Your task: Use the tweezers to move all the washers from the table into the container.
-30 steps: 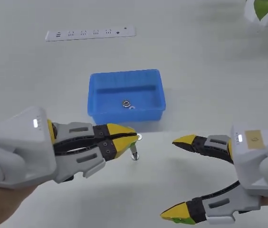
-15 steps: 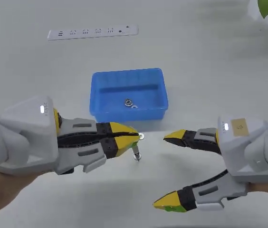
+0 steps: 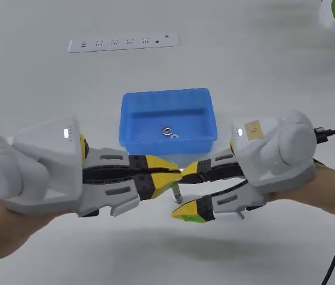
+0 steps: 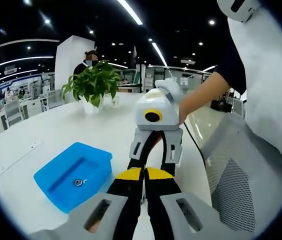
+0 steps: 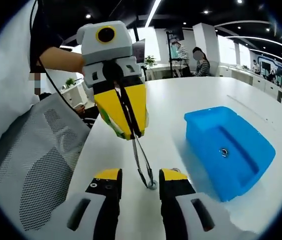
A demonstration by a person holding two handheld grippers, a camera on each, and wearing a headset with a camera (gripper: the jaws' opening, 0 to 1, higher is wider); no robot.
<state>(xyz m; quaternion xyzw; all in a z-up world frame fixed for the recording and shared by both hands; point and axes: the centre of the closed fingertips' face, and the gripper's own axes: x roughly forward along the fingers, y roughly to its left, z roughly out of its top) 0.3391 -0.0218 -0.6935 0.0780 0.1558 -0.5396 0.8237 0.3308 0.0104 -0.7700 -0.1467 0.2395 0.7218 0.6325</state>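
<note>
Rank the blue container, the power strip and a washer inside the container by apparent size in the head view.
Largest: blue container.
Then the power strip, which lies farther from the camera.
Smallest: the washer.

Power strip (image 3: 123,43), potted plant (image 4: 92,84), mesh chair (image 5: 37,175).

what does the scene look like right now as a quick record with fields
left hand-held gripper: shut on the tweezers
right hand-held gripper: open, a jaw on either side of the tweezers
loose washer: on the table, at the tweezers' tips
container: blue, open-topped, beyond both grippers
stored washer: lying in the container
power strip: on the table beyond the container
</note>
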